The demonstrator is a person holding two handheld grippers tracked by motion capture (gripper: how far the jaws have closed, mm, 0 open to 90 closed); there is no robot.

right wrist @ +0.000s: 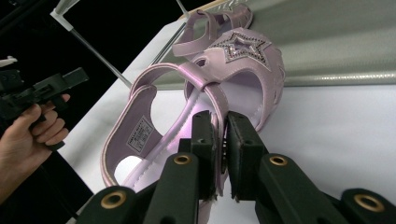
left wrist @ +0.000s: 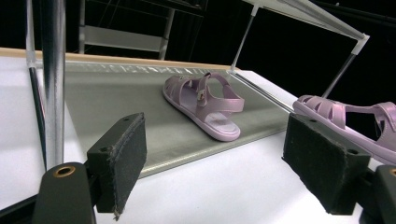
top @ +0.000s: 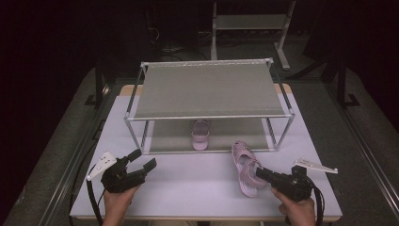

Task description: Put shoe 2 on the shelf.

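Gripping the strap of a lilac sandal (top: pixel 245 167), the right gripper (top: pixel 260 173) has its jaws closed almost fully, with the thin strap pinched between the pads (right wrist: pixel 203 140). The sandal is tilted, its toe end toward the rack (top: pixel 207 87) and its heel end near the gripper, on the white table (top: pixel 197 181) just in front of the rack's right front leg. A second lilac sandal (top: pixel 200 134) lies flat on the rack's lower shelf (left wrist: pixel 121 98), toe pointing away. The left gripper (top: pixel 146 159) hovers over the table's left front area, jaws wide apart and empty, aimed toward the lower shelf.
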